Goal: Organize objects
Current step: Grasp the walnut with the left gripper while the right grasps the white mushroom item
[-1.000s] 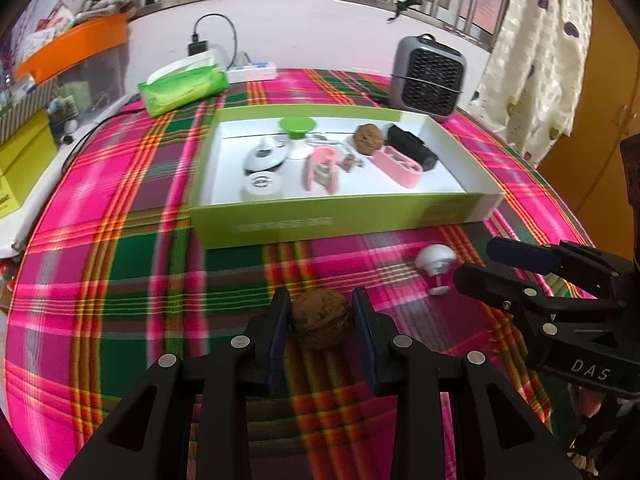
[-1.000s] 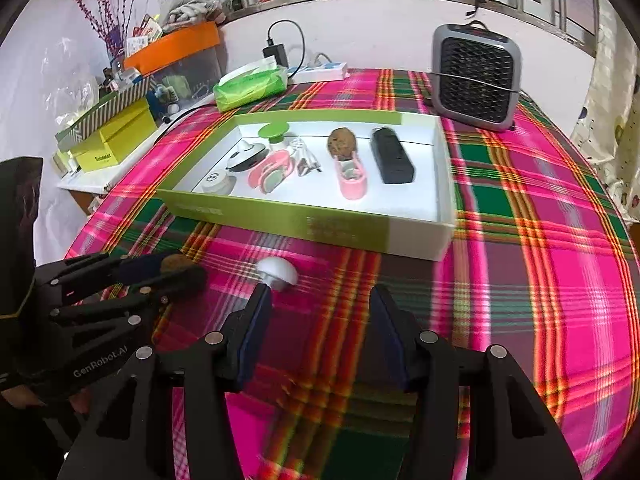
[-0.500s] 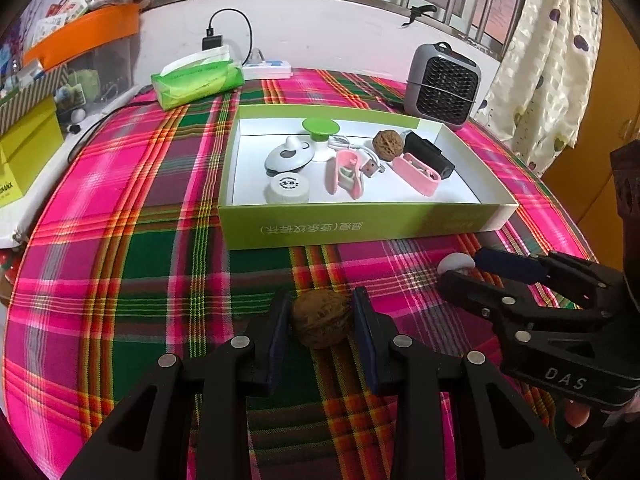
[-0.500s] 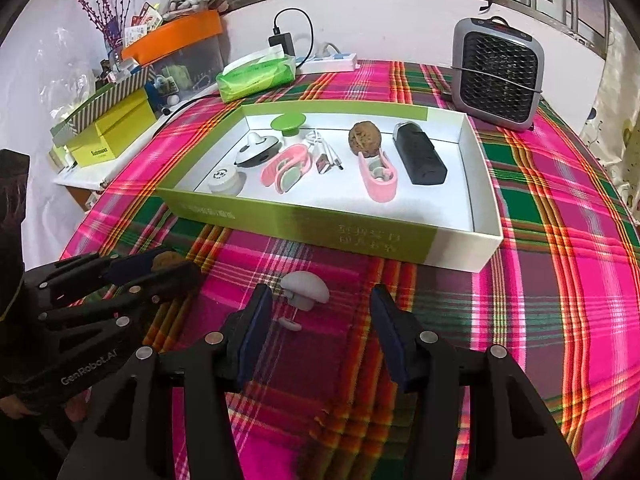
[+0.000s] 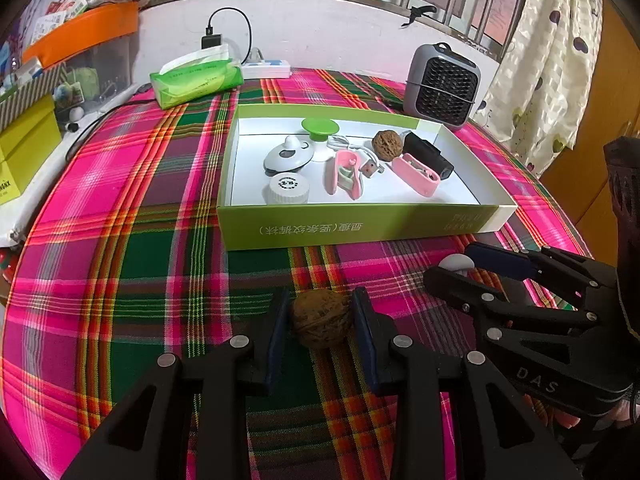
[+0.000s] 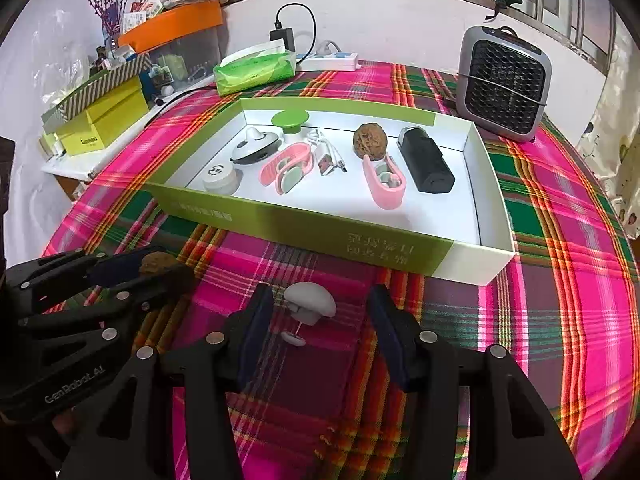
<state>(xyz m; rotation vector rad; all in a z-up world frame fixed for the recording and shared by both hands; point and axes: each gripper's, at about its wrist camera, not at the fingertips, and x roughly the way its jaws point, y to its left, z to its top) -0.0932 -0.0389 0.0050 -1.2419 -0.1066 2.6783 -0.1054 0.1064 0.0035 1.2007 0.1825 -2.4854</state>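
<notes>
Now, your right gripper (image 6: 320, 320) stands apart around the white mushroom-shaped piece (image 6: 310, 303), and its jaws have just been closing a little; the pads on either side are not yet touching it, so nothing is held there. Your left gripper (image 5: 320, 318) is clamped on a walnut (image 5: 321, 317), both pads pressed against its sides, above the plaid tablecloth (image 5: 120, 240).

To do the right-hand pickup well, I would centre the cap between the pads before you squeeze: at present it sits nearer the left pad than the right. Close on the cap's broad part rather than the thin stem, since the small foot disc (image 6: 293, 338) below would likely slip out. Keep the left hand's grip steady meanwhile; a round, ridged shell can roll between flat pads.

The white piece lies tipped on the cloth, just in front of the near wall of the green box (image 6: 304, 232), which stands beyond both grippers. It has a smooth, domed, matte cap, a short stem and a flat little disc at the end; it looks light and hard. Its green-capped twin (image 6: 290, 120) stands upright in the box's far corner, and a second walnut (image 6: 370, 140) rests inside too, beside a black case (image 6: 426, 160), so both items look bound for that box.
</notes>
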